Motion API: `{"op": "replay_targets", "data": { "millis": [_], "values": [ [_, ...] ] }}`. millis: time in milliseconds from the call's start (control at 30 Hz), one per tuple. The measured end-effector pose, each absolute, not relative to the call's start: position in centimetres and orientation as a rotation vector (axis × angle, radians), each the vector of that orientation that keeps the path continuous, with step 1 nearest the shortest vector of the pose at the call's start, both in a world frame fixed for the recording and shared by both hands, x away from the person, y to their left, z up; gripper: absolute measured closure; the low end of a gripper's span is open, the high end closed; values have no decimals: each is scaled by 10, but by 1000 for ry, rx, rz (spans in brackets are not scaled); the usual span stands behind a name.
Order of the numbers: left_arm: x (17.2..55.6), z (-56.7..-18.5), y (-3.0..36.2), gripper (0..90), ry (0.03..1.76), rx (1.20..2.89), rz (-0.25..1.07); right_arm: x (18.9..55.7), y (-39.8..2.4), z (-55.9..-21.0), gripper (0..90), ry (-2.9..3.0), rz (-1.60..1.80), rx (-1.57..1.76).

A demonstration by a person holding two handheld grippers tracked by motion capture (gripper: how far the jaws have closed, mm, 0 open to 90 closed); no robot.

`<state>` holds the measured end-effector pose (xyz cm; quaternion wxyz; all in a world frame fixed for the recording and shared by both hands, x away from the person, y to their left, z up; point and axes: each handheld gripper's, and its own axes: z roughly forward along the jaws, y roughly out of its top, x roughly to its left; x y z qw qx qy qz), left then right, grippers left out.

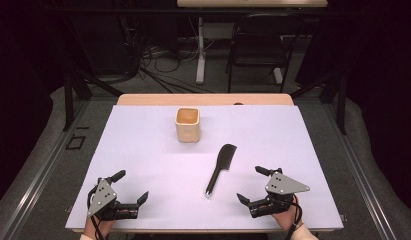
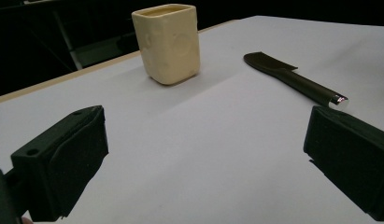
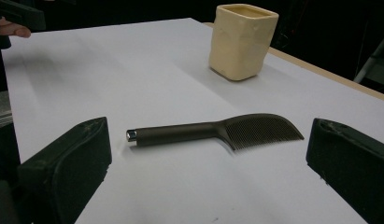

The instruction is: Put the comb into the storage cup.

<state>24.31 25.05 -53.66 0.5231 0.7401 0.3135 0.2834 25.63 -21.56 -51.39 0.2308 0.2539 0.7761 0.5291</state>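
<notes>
Both pairs of fingers stood wide apart and held nothing. On the left, the left gripper [image 1: 126, 186] rested low on the white sheet [image 1: 143, 150] near the front edge, its grey three-cornered plate turned up and a hand [image 1: 100, 225] behind it; in the left gripper view its two black pads [image 2: 63, 158] sat far apart with bare sheet between them. Farther back, near the middle of the table [image 1: 203, 99], a cream cup [image 1: 187, 124] with squared sides stood upright, well apart from both grippers. Just right of centre and nearer the person lay a black comb [image 1: 219, 168] flat on the sheet, toothed head pointing away toward the cup and its handle, tipped with a small shiny cap, pointing back toward the front edge. In the right gripper view the comb [image 3: 213, 130] lay crosswise between the spread jaws, ahead of them and touching neither, with the cup [image 3: 241, 39] beyond it. On the right, the right gripper [image 1: 253, 185] rested near the front edge, near the comb's handle end but apart from it, jaws turned toward the middle of the table, a hand [image 1: 288, 217] gripping it from behind with the cable trailing down.
</notes>
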Motion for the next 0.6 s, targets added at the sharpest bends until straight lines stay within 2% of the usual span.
{"op": "replay_targets", "data": {
  "millis": [600],
  "values": [
    [244,-537,251,0,756,1775,671,274,-185,-515,0,2198,1440,675]
  ]
}}
